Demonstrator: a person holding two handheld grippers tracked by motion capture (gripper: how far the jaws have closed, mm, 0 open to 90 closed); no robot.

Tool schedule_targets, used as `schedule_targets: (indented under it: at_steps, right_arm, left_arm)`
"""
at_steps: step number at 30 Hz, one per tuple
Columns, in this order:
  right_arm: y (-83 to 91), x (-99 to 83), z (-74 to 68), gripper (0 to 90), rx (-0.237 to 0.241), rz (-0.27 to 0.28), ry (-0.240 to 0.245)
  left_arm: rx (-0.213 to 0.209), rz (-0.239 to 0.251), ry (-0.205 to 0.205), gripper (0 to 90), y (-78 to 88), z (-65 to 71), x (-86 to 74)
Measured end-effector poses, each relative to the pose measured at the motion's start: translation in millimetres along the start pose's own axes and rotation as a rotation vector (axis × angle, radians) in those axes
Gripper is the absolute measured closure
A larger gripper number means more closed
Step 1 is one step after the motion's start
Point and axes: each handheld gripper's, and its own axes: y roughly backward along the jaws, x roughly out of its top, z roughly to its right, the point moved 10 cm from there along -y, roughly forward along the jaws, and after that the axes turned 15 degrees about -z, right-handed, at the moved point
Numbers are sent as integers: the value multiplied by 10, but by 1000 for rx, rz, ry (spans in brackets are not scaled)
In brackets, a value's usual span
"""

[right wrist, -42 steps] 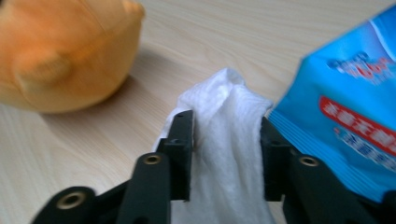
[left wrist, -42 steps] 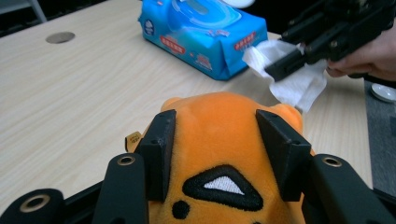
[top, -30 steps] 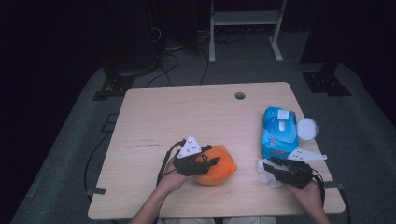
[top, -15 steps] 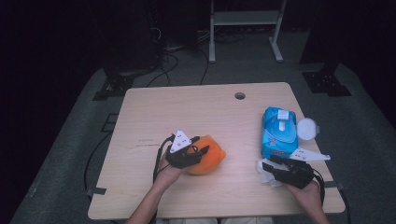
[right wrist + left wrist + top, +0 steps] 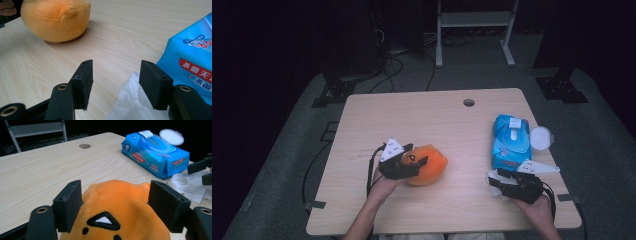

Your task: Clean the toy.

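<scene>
Left gripper [image 5: 113,207] straddles the orange plush toy [image 5: 117,210], jaws just opening, pads seemingly loose; right gripper [image 5: 115,82], spread, should pinch the white wipe [image 5: 130,102] squarely

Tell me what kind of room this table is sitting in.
Probably a lab or recording studio, not a home. A plain wooden table stands alone on grey floor with black surroundings, loose cables trail behind it, and a metal stand sits at the back.
</scene>
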Motion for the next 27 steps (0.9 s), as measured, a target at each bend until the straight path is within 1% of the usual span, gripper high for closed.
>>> schedule_targets:
  at_steps: [1, 3, 6, 7, 15, 17, 21, 23, 27]
  right_arm:
    - [3, 1, -8, 432, 0, -1, 0]
    - [9, 5, -14, 428, -5, 0, 6]
    - [20, 16, -15, 424, -6, 5, 6]
    - [24, 21, -14, 422, -5, 8, 3]
    - [25, 18, 7, 414, -1, 10, -6]
    - [28, 17, 10, 414, -3, 10, -7]
    - [57, 23, 25, 411, -3, 22, -16]
    - [75, 29, 40, 408, -5, 30, -20]
    - [112, 44, 79, 402, -9, 47, -38]
  left_arm:
    - [0, 7, 14, 243, 26, -29, 1]
    - [-1, 13, 22, 230, 71, -69, -2]
    - [18, 29, 33, 222, 143, -144, -2]
    - [29, 29, 35, 219, 160, -172, -7]
    - [63, 37, 71, 203, 260, -346, -63]
    - [63, 37, 81, 203, 272, -359, -79]
    - [66, 31, 78, 201, 293, -361, -115]
    - [64, 19, 74, 199, 288, -358, -142]
    - [57, 6, 81, 191, 287, -363, -180]
